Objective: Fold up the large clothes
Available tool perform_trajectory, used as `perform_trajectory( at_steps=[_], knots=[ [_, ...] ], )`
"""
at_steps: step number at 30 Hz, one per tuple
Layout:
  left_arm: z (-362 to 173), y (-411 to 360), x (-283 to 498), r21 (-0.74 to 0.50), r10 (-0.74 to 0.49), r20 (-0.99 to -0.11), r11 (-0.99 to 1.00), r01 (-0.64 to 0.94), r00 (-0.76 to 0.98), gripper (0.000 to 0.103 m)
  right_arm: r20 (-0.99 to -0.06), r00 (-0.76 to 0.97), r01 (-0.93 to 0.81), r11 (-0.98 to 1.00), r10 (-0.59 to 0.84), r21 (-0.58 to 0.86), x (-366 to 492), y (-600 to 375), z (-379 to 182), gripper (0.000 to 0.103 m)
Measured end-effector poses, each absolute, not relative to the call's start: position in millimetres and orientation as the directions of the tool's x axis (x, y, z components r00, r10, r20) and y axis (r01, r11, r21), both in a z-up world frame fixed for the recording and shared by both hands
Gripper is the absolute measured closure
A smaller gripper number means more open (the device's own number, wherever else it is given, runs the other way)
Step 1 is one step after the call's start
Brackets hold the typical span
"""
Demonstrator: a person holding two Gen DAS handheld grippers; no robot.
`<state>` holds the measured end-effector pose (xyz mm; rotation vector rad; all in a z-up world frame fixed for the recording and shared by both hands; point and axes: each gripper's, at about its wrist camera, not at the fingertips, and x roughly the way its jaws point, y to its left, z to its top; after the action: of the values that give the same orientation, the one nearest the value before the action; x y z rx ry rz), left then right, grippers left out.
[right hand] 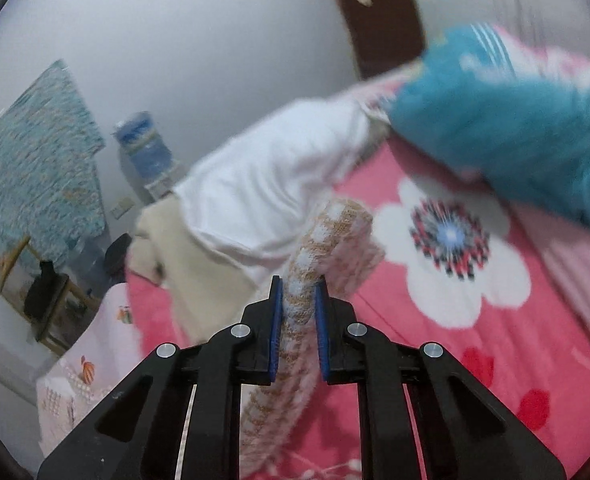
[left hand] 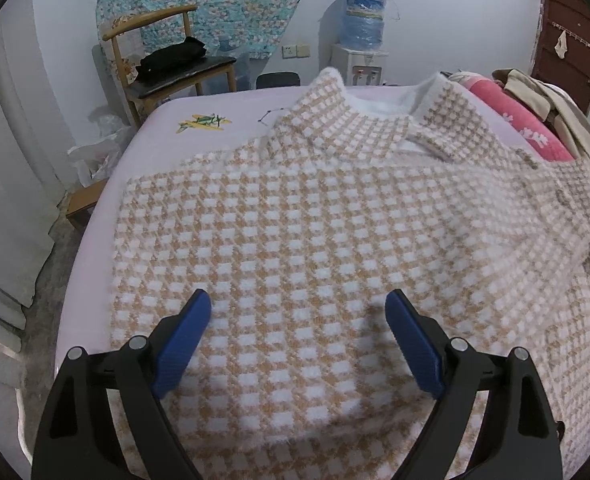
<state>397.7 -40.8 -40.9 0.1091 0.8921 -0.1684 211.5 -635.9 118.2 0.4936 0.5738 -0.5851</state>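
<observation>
A large tan-and-white checked sweater (left hand: 315, 216) lies spread on a pale pink bed sheet (left hand: 215, 112), collar at the far side. My left gripper (left hand: 298, 304) is open and empty, its blue pads hovering just above the sweater's lower body. In the right wrist view my right gripper (right hand: 298, 284) is shut on a bunched edge of the same sweater (right hand: 331, 232), lifted above a pink flowered blanket (right hand: 435, 320). In the left wrist view the sweater's right side (left hand: 555, 208) rises, blurred.
A pile of white, beige and teal clothes (right hand: 255, 192) lies on the pink blanket at the bed's right side, and shows in the left wrist view (left hand: 551, 120) too. A wooden chair (left hand: 167, 68) and a water dispenser (left hand: 361, 40) stand by the far wall.
</observation>
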Motion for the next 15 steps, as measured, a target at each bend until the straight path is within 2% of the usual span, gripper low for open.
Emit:
perform_trajectory(
  at_steps=[7,15],
  knots=[
    [-22.1,-35.0,381.5,-0.004,-0.151,-0.771,0.973,0.232,0.619,0.03,-0.517,0.789,0.479,0.86,-0.333,0.177,227.1,-549.3,186.9,0.09],
    [-3.8,-8.4,356.2,-0.082,-0.233,-0.762,0.96,0.266,0.605,0.055,-0.414,0.891,0.243,0.966,-0.185,0.09,250.0,-413.8,248.6,0.091]
  ],
)
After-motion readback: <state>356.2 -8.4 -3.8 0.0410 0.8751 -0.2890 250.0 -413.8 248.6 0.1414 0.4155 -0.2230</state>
